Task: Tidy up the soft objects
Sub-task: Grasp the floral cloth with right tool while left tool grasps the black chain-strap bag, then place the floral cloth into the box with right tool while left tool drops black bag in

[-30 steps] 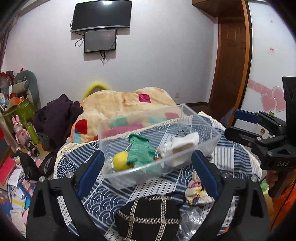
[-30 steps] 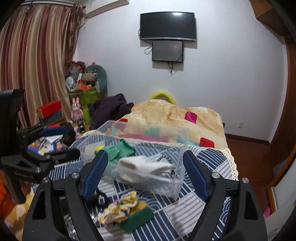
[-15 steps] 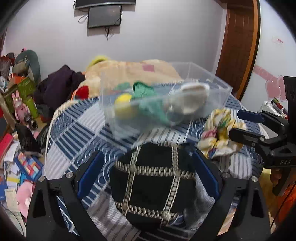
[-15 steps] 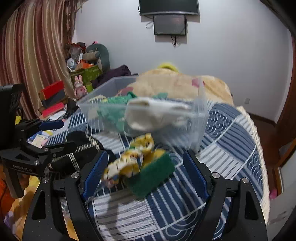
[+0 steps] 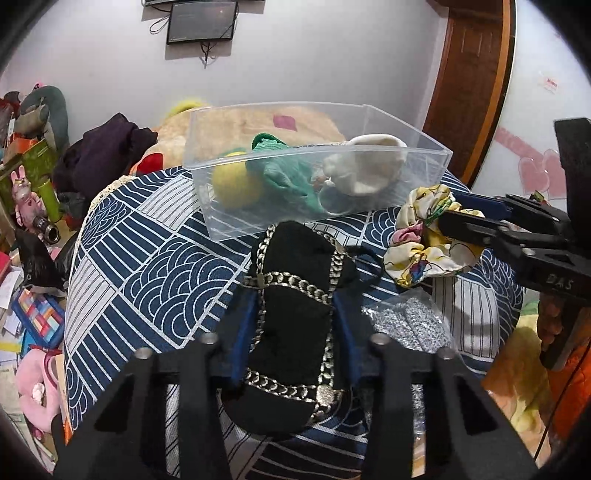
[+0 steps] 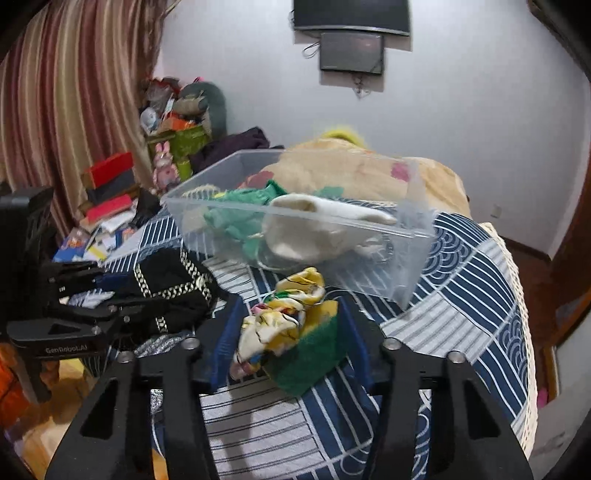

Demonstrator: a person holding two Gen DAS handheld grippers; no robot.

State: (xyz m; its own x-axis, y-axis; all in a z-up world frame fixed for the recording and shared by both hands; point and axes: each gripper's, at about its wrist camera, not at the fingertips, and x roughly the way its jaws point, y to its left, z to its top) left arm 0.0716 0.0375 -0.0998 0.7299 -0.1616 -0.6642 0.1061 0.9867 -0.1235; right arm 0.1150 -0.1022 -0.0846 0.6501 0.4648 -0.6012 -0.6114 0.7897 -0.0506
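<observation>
Both grippers lowered; left gripper clamps black pouch, right gripper clamps scrunchie (plus sponge)

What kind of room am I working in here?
Likely a lived-in bedroom: a wall-mounted TV, striped curtains and a pile of toys and boxes surround the patterned-cloth surface.

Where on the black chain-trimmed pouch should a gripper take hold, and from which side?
Across the narrow middle of the black pouch, coming in from the near end along its length. It lies flat and long on the patterned cloth, so the fingers can straddle both long sides. The left gripper already sits this way, closed against it.
</observation>
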